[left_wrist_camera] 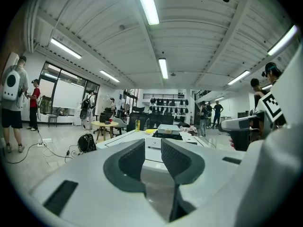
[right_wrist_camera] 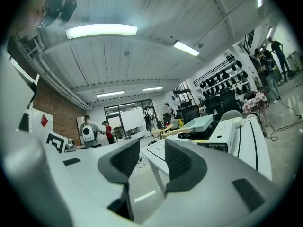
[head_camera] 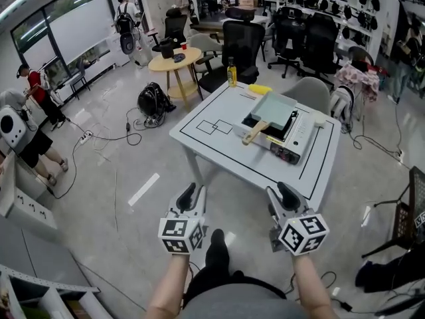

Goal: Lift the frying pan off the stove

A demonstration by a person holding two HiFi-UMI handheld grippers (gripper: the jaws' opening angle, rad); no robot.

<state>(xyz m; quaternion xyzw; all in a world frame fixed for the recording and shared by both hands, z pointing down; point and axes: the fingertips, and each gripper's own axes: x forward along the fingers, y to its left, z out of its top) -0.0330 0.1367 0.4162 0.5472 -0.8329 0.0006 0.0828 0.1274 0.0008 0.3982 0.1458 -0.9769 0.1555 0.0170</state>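
Note:
A pale green square frying pan [head_camera: 273,109] with a wooden handle [head_camera: 254,134] sits on a white portable stove [head_camera: 297,135] on the white table [head_camera: 219,153]. Both grippers are held low in front of the table's near edge, well short of the pan. My left gripper [head_camera: 192,193] is open with nothing between its jaws, and so is my right gripper [head_camera: 282,193]. In the left gripper view the pan [left_wrist_camera: 168,128] is small and far beyond the left gripper [left_wrist_camera: 152,148]. The right gripper view has the pan [right_wrist_camera: 199,123] ahead to the right of the right gripper [right_wrist_camera: 151,151].
A yellow bottle [head_camera: 232,73] stands at the table's far corner. Behind are black office chairs [head_camera: 242,42], a grey chair [head_camera: 310,93] and a round wooden table [head_camera: 174,60]. A black backpack [head_camera: 153,101] and cables lie on the floor at left. People stand far left.

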